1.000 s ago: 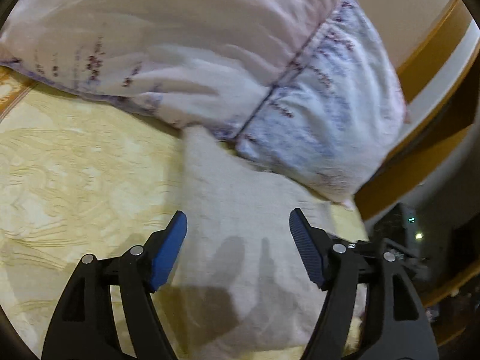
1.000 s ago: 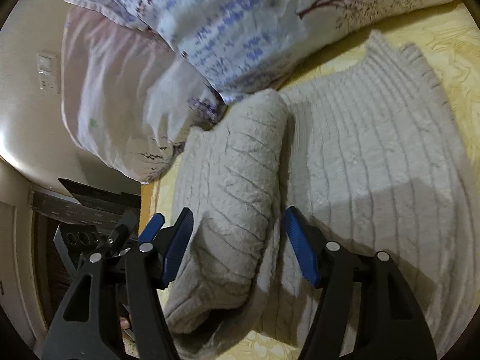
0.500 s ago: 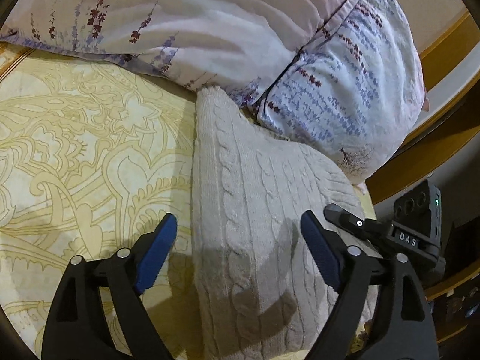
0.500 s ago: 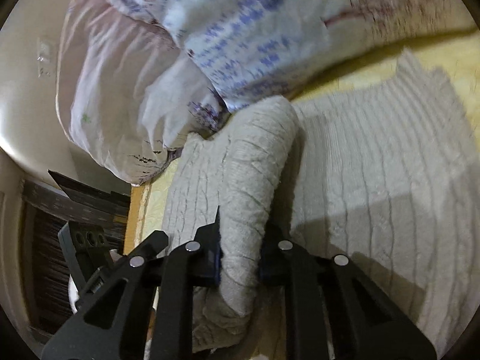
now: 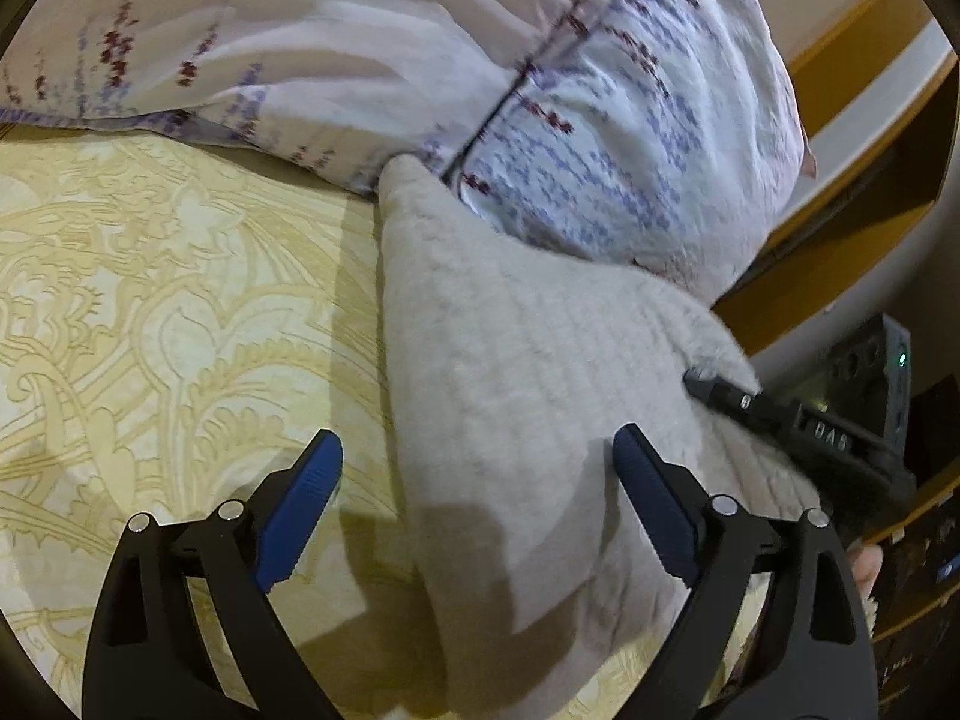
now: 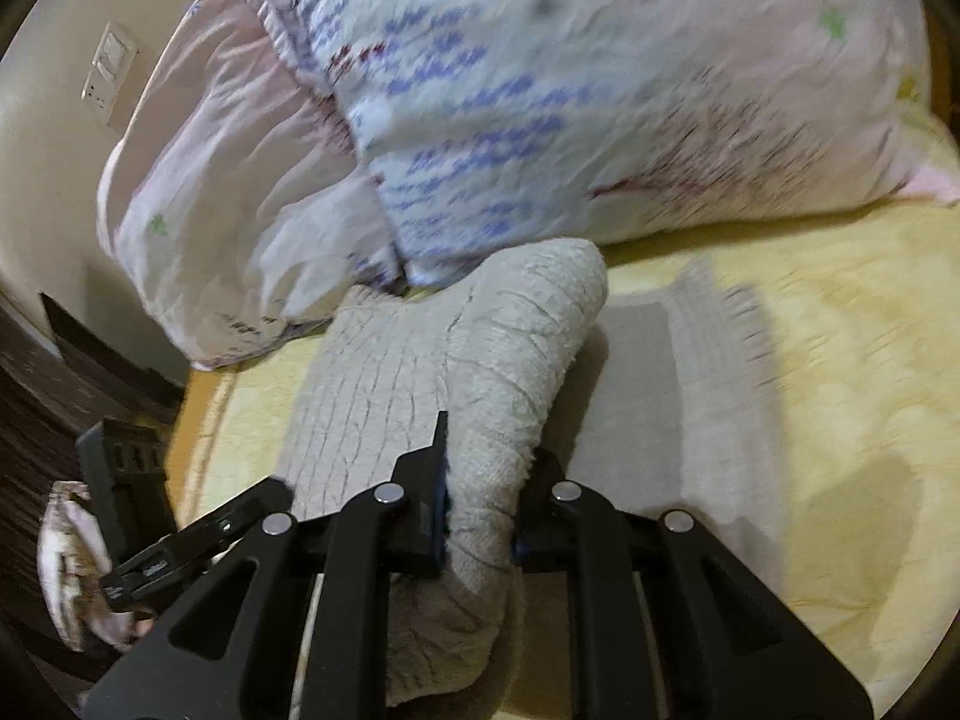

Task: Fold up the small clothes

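While right tool point(image 6: 479, 510) stays clamped, sweater point(image 6: 480, 372) fold has risen.

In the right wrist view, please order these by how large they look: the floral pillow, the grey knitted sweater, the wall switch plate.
1. floral pillow
2. grey knitted sweater, nearly as large; it lies nearer the camera, so this order is unsure
3. wall switch plate, clearly smallest

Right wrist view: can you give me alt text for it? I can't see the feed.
The right tool is shut on a raised fold of a beige cable-knit sweater lying on a yellow patterned bedspread. Floral pillows lie just behind it.
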